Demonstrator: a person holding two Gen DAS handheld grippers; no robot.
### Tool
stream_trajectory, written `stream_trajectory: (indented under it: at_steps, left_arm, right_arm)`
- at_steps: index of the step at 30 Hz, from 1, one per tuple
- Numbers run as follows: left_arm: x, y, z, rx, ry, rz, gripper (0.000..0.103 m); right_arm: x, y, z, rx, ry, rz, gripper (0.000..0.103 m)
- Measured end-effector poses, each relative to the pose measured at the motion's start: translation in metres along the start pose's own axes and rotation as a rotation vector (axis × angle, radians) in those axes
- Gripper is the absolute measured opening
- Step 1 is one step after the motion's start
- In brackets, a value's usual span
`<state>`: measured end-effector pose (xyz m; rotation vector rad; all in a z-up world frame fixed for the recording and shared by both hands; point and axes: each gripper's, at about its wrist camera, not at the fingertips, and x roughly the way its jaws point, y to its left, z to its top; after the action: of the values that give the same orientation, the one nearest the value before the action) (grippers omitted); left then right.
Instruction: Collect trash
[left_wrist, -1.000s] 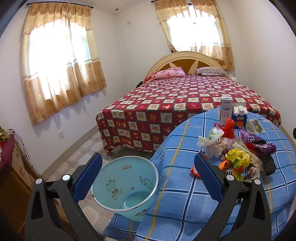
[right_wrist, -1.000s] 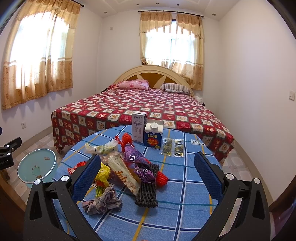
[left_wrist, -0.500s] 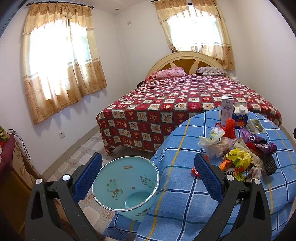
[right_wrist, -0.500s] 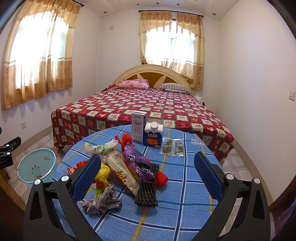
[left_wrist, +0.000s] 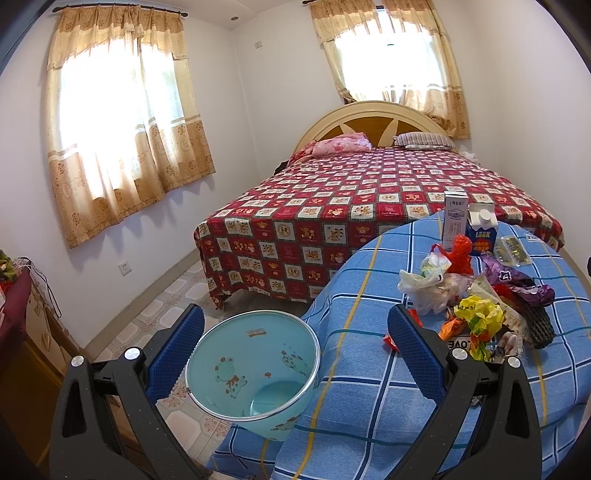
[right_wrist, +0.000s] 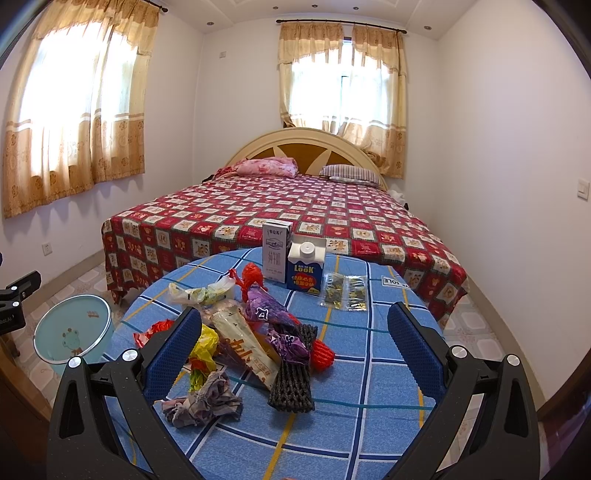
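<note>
A pile of trash (right_wrist: 251, 332) lies on the round table's blue checked cloth (right_wrist: 369, 369): wrappers, a yellow bag (right_wrist: 205, 343), a black foam net (right_wrist: 291, 384), a crumpled grey rag (right_wrist: 201, 400). A white carton (right_wrist: 275, 249) and a blue carton (right_wrist: 306, 267) stand behind it. A light blue bin (left_wrist: 255, 363) stands on the floor left of the table. My left gripper (left_wrist: 295, 347) is open and empty above the bin and table edge. My right gripper (right_wrist: 291, 347) is open and empty above the pile. The pile also shows in the left wrist view (left_wrist: 476, 306).
A bed with a red patterned cover (right_wrist: 280, 210) stands behind the table. Clear packets (right_wrist: 343, 291) lie right of the cartons. A wooden cabinet (left_wrist: 22, 332) stands at the left wall. The bin also shows in the right wrist view (right_wrist: 72, 332).
The left gripper has drifted slightly, so the bin and table sit a little further right in its view. The right view is almost unchanged.
</note>
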<state>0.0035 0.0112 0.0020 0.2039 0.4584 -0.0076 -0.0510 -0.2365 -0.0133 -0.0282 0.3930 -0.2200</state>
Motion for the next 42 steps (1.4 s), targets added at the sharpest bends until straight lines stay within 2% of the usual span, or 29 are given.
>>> stream_trajectory:
  at_steps: [20, 26, 32, 38, 42]
  left_arm:
    - [0.001, 0.004, 0.000, 0.002, 0.003, 0.002, 0.097]
    - [0.007, 0.009, -0.002, 0.003, 0.018, -0.004, 0.097]
    - [0.023, -0.004, -0.017, 0.006, 0.076, -0.035, 0.097]
    - [0.045, -0.039, -0.043, 0.074, 0.098, -0.051, 0.097]
    - [0.076, -0.052, -0.062, 0.080, 0.188, -0.049, 0.097]
  right_arm:
    - [0.001, -0.001, -0.001, 0.000, 0.003, -0.001, 0.098]
    - [0.012, -0.006, -0.013, 0.002, 0.017, -0.011, 0.098]
    - [0.028, -0.017, -0.031, 0.020, 0.053, -0.029, 0.098]
    - [0.051, -0.035, -0.062, 0.018, 0.124, -0.068, 0.098]
    - [0.065, -0.043, -0.075, 0.034, 0.154, -0.066, 0.098]
